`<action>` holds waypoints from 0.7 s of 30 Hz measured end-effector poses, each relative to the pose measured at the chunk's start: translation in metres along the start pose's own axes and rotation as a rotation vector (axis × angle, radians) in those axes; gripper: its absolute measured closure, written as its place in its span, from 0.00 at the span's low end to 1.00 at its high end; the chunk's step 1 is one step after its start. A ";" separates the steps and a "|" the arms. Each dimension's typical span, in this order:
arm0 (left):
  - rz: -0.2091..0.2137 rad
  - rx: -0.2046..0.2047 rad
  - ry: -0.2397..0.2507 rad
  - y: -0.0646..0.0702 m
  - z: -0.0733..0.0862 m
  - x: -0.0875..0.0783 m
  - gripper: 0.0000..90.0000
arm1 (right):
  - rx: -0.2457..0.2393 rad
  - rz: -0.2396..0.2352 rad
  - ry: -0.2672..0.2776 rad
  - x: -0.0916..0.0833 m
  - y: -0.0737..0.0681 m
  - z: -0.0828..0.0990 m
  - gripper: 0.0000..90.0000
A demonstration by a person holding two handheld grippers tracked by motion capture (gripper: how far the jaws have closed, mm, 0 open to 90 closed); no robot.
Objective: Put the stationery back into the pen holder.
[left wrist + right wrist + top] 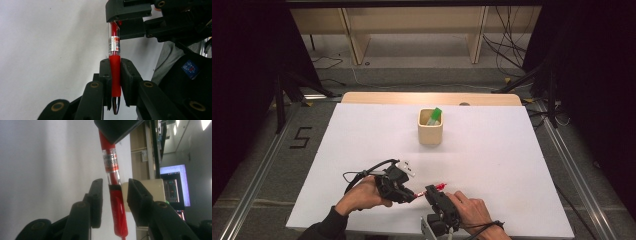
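Left gripper view: red pen [115, 75] is pinched by the left gripper [115, 82]; right gripper [115, 203], spread around the cap end, should be squared before pinching.

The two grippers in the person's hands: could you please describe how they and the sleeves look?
Both the left gripper and the right gripper are black, with linked arms joined by brass-coloured pivots and flat, blocky jaws. A black cable loops from the left one; another crosses the right wrist. A blue sticker marks the right gripper's body. The left forearm wears a dark sleeve.
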State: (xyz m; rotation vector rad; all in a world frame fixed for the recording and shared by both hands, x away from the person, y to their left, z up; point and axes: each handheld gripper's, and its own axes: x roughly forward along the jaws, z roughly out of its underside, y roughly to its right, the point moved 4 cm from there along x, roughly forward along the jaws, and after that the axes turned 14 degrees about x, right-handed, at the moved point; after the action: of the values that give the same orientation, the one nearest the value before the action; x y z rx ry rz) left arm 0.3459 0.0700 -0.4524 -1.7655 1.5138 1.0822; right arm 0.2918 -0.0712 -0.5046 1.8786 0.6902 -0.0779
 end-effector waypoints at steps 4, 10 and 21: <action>0.006 -0.004 -0.002 0.001 0.000 0.001 0.89 | -0.016 0.002 0.001 0.001 -0.001 -0.001 0.77; 0.012 -0.005 -0.005 0.001 -0.001 0.001 0.89 | -0.039 0.002 -0.001 0.002 -0.003 -0.001 0.81; 0.016 -0.010 -0.008 0.000 0.000 0.002 0.89 | -0.094 0.001 -0.005 0.003 -0.007 -0.001 0.88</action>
State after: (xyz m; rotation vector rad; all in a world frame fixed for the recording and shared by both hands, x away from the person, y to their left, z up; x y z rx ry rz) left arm 0.3458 0.0687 -0.4541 -1.7567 1.5232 1.1053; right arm 0.2912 -0.0674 -0.5111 1.7884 0.6783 -0.0494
